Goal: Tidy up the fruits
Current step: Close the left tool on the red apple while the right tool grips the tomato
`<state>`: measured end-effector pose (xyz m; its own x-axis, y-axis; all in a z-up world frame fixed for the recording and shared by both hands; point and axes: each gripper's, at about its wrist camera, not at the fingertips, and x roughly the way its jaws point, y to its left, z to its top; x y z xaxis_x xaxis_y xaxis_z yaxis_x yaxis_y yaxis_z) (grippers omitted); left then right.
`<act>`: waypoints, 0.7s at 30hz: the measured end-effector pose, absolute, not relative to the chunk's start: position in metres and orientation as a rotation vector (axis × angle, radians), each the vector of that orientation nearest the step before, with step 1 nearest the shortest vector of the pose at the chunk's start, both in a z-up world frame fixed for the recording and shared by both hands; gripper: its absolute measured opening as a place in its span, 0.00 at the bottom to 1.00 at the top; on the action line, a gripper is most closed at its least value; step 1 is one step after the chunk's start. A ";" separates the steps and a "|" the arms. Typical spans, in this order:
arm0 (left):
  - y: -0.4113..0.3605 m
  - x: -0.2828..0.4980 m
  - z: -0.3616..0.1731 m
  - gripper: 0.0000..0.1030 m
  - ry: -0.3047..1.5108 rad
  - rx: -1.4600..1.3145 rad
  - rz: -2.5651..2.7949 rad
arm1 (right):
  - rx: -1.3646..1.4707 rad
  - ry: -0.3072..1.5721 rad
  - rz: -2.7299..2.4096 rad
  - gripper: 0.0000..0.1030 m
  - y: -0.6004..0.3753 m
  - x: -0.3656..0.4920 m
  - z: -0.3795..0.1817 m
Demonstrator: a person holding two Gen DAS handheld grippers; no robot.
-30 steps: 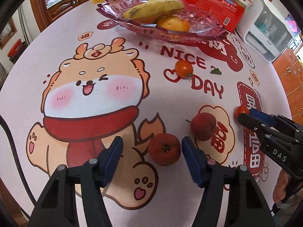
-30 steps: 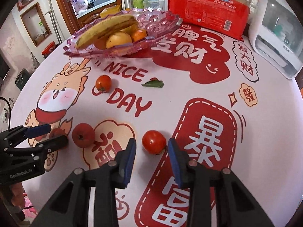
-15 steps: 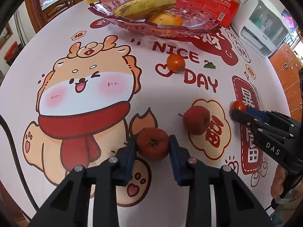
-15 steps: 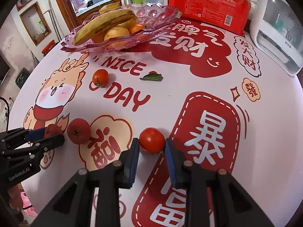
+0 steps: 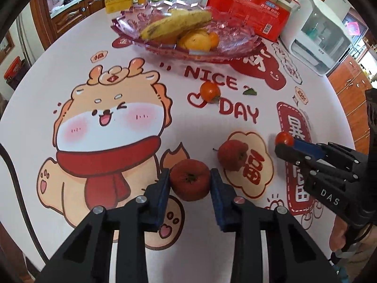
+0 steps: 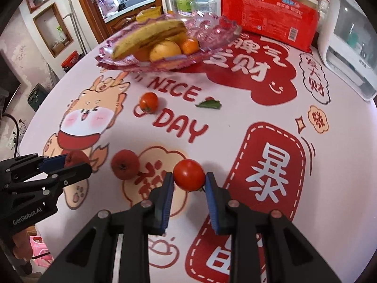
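Left tool (image 5: 190, 181) clamped on dark red fruit (image 5: 190, 179), right tool (image 6: 189, 181) clamped on tomato (image 6: 189, 175), both low over the worktop (image 5: 117, 54); fruit dish (image 5: 235, 40) lies straight ahead at far edge.

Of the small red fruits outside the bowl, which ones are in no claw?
Two: the dark red fruit between the claws, and the orange-red tomato beside the "NICE DAY" print; each claw clamps another.

— What is the surface?
— Round table (image 5: 132, 75), printed cloth.
— Lying on it?
— Pink glass fruit dish (image 5: 238, 37), red packet (image 5: 249, 11), white appliance (image 5: 320, 40), loose tomato (image 5: 209, 91), red apple (image 5: 232, 155), green leaf (image 6: 209, 104).
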<state>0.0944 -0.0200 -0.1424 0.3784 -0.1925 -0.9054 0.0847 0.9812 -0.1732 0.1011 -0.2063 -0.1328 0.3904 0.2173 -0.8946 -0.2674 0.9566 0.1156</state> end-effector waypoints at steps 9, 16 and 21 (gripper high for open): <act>-0.014 0.097 -0.103 0.31 1.122 -0.085 -0.182 | -0.033 1.073 0.337 0.26 -0.194 0.096 -0.095; -0.003 0.107 -0.068 0.31 1.084 -0.072 -0.179 | -0.011 1.029 0.352 0.26 -0.187 0.100 -0.058; 0.007 0.121 -0.039 0.31 1.055 -0.046 -0.173 | -0.003 0.996 0.372 0.26 -0.179 0.109 -0.026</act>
